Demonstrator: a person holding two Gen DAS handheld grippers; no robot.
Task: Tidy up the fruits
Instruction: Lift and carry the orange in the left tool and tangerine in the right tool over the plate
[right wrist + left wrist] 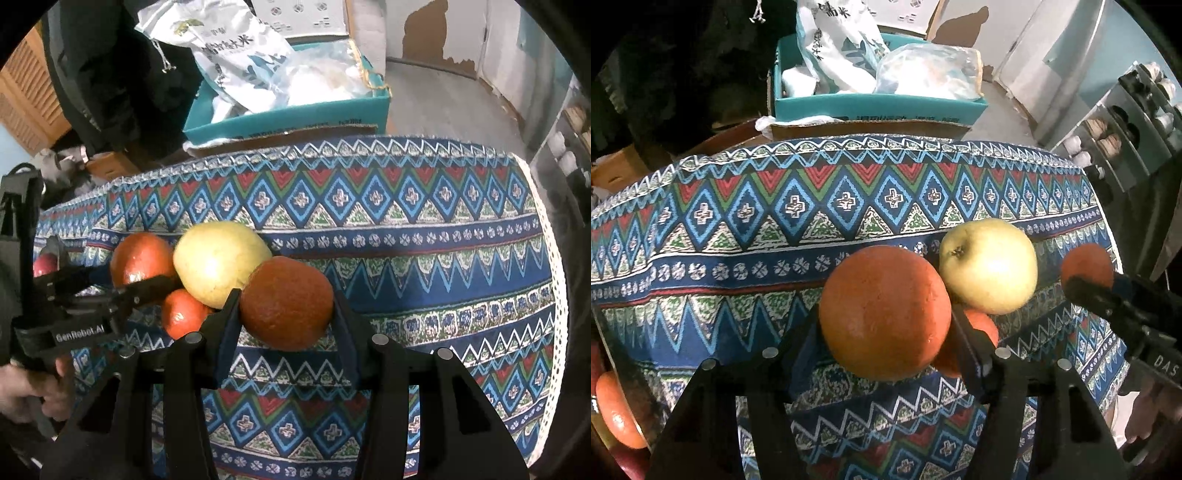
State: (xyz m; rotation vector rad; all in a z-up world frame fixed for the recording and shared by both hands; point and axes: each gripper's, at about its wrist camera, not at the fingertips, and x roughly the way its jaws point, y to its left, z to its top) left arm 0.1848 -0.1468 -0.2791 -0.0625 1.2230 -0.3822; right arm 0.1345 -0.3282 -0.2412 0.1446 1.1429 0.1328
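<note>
On the patterned tablecloth (746, 221) several fruits lie bunched together. My left gripper (884, 317) is shut on a large orange (884, 312), with a finger pressing each side. The same orange (142, 258) shows in the right wrist view, behind the left gripper's black finger (147, 286). A yellow apple (988, 266) (218, 262) touches it from behind. A small orange (980, 330) (183, 314) lies half hidden below the apple. My right gripper (288, 306) is shut on a darker orange (288, 302) (1086, 264) to the right of the apple.
A teal box (879, 107) (295, 118) with plastic bags stands beyond the table's far edge. Another orange (613, 410) lies at the lower left edge, and a red fruit (44, 264) sits far left. A rack with jars (1115, 133) stands right. A hand (26, 391) grips the left tool.
</note>
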